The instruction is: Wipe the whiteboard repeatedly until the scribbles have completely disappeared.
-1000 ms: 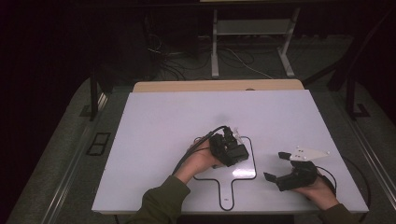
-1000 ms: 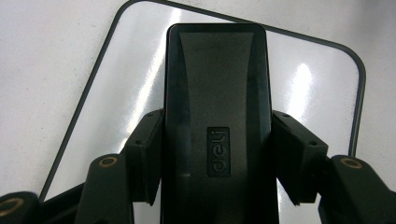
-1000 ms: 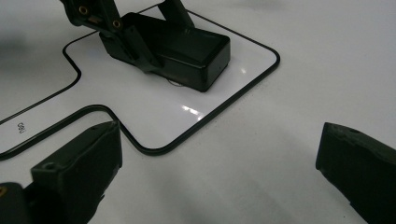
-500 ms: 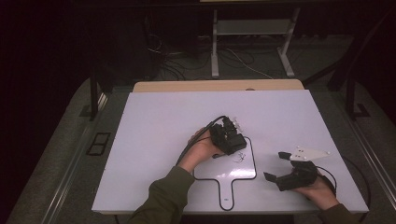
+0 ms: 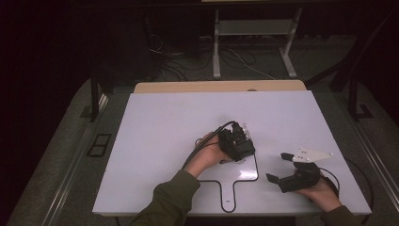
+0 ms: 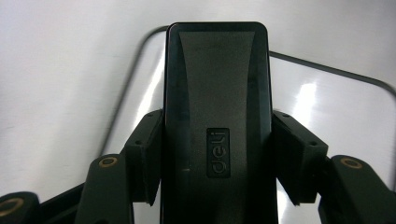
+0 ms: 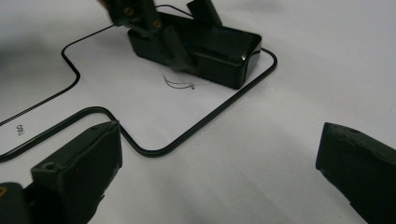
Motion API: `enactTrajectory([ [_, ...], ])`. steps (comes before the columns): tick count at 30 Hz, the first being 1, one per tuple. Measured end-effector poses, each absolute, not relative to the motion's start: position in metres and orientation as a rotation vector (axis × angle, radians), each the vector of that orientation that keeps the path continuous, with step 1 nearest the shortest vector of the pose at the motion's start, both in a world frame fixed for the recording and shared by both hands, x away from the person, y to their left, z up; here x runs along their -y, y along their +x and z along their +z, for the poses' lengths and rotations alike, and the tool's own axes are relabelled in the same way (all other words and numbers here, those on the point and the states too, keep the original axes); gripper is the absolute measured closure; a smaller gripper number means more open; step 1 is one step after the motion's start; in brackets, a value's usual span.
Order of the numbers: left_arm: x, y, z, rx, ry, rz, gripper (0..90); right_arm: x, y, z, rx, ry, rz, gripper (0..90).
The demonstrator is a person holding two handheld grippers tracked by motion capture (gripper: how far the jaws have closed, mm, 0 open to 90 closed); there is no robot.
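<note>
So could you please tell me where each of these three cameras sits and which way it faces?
High view: above the person's side, looking forward and down on the white table; both forearms, left gripper, right gripper.
Left gripper view: on the left gripper, looking along its fingers clamped on a black box.
Right gripper view: on the right gripper, facing the outline; its fingers stand spread.
Shared: the black box appears in both gripper views.

A white table (image 5: 164, 141) bears a black paddle-shaped outline (image 5: 244, 181); cables (image 5: 179, 52) lie on the floor behind.
</note>
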State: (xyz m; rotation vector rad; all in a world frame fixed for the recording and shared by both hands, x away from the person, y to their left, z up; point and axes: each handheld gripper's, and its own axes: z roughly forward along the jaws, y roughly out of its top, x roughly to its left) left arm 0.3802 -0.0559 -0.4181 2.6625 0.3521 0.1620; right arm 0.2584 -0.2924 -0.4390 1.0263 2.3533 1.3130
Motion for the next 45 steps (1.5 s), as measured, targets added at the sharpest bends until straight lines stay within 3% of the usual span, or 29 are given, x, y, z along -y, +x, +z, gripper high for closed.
enactTrajectory([
  [4,0.057,0.387,-0.418,-0.355,2.668,0.178,39.6,0.293,0.258,-0.439,-2.354,1.027,1.313,0.0],
  [14,0.060,0.354,-0.418,-0.265,2.683,0.123,39.7,0.292,0.257,-0.439,-2.353,1.030,1.314,0.0],
  [21,0.058,0.382,-0.418,-0.359,2.665,0.178,39.7,0.293,0.258,-0.439,-2.349,1.023,1.311,0.0],
  [31,0.064,0.355,-0.417,-0.256,2.691,0.135,39.6,0.293,0.258,-0.439,-2.352,1.027,1.308,0.0],
  [41,0.061,0.389,-0.419,-0.394,2.655,0.188,39.6,0.293,0.258,-0.439,-2.353,1.016,1.296,0.0],
  [45,0.064,0.381,-0.419,-0.371,2.663,0.176,39.6,0.293,0.258,-0.439,-2.355,1.019,1.297,0.0],
])
